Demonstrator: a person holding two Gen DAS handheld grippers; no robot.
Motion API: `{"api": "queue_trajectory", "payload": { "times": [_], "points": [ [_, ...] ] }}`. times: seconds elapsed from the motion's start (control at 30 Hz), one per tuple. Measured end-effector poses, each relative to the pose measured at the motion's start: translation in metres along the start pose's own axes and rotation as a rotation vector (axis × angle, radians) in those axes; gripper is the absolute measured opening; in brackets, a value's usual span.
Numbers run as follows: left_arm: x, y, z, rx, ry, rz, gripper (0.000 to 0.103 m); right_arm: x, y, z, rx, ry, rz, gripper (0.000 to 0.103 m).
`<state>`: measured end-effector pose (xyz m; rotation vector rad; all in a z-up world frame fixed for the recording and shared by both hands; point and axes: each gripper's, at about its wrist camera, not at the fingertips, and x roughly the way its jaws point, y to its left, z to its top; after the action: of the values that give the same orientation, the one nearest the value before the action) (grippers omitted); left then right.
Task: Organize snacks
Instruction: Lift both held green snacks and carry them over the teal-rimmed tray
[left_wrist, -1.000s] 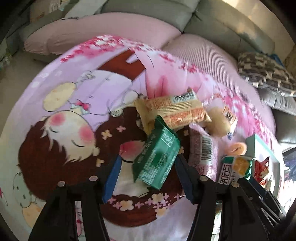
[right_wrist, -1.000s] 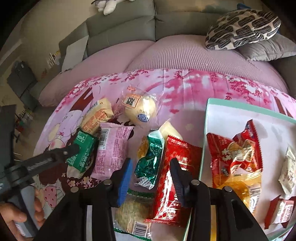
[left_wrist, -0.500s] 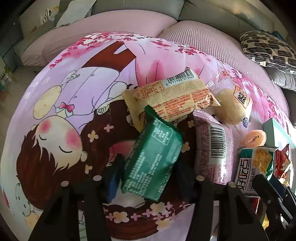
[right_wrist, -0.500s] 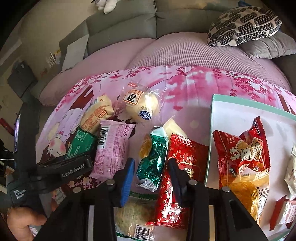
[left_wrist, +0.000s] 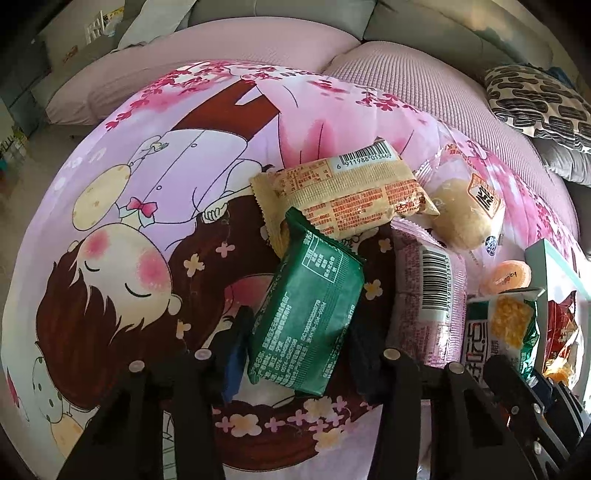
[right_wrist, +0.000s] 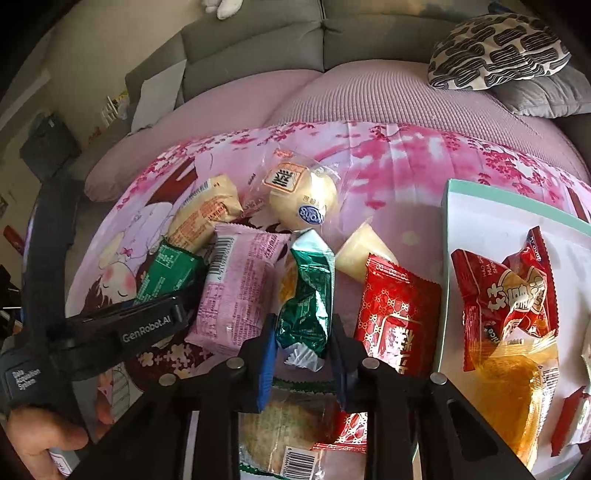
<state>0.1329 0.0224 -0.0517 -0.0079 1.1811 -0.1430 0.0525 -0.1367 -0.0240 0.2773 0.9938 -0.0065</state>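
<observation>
Left wrist view: left gripper (left_wrist: 295, 350) low over cartoon-print cloth (left_wrist: 155, 206) on the table, jaws spread, straddling dark green snack pack (left_wrist: 308, 317); blue pads just beside the pack's lower sides, contact not clear. Upper corner of the green pack overlapping tan wafer pack (left_wrist: 343, 199) lying barcode-up. Pink barcode pack (left_wrist: 428, 306) just right of the green one. Round bun in clear wrap (left_wrist: 465, 214) beyond it, touching the tan pack's right end. Small orange jelly cup (left_wrist: 508, 277) near teal tray (left_wrist: 550, 266) at far right. Corn-print pack (left_wrist: 498, 332) just below the cup. Right wrist view: right gripper (right_wrist: 303, 363) with jaws parted around lower end of crumpled green foil pack (right_wrist: 306, 299), not clamped; foil tail sitting between the blue pads. Red patterned pack (right_wrist: 399, 317) just right of it, by the tray edge. Pale yellow wedge-shaped jelly (right_wrist: 360, 253) above the red pack. Tray holding red crinkled packs (right_wrist: 506, 291) and amber clear-wrapped item (right_wrist: 513, 380). Sesame cracker pack (right_wrist: 284, 432) under the gripper. Left gripper visible at left, held by hand (right_wrist: 40, 443). Sofa (right_wrist: 332, 40) and patterned cushion (right_wrist: 495, 48) behind.
</observation>
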Motion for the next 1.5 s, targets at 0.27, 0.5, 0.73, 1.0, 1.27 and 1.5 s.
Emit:
{"api": "queue_trajectory", "payload": {
  "times": [0.27, 0.5, 0.73, 1.0, 1.27, 1.5],
  "points": [
    [-0.03, 0.004, 0.003, -0.008, -0.079, -0.013, 0.042, -0.022, 0.004, 0.004, 0.0, -0.05, 0.021, 0.027],
    [-0.058, 0.0, 0.006, -0.001, -0.154, -0.022, 0.042, -0.051, -0.002, 0.005, 0.022, -0.096, 0.024, 0.027],
    [-0.075, -0.017, 0.007, 0.022, -0.202, -0.071, 0.042, -0.075, -0.022, 0.005, 0.071, -0.128, 0.004, 0.027],
    [-0.095, -0.077, -0.005, 0.179, -0.249, -0.167, 0.042, -0.112, -0.09, 0.002, 0.226, -0.178, -0.097, 0.027],
    [-0.107, -0.155, -0.032, 0.399, -0.266, -0.25, 0.042, -0.148, -0.162, -0.008, 0.39, -0.224, -0.208, 0.027],
    [-0.108, -0.204, -0.056, 0.531, -0.268, -0.301, 0.042, -0.174, -0.206, -0.018, 0.483, -0.264, -0.257, 0.027]
  ]
}}
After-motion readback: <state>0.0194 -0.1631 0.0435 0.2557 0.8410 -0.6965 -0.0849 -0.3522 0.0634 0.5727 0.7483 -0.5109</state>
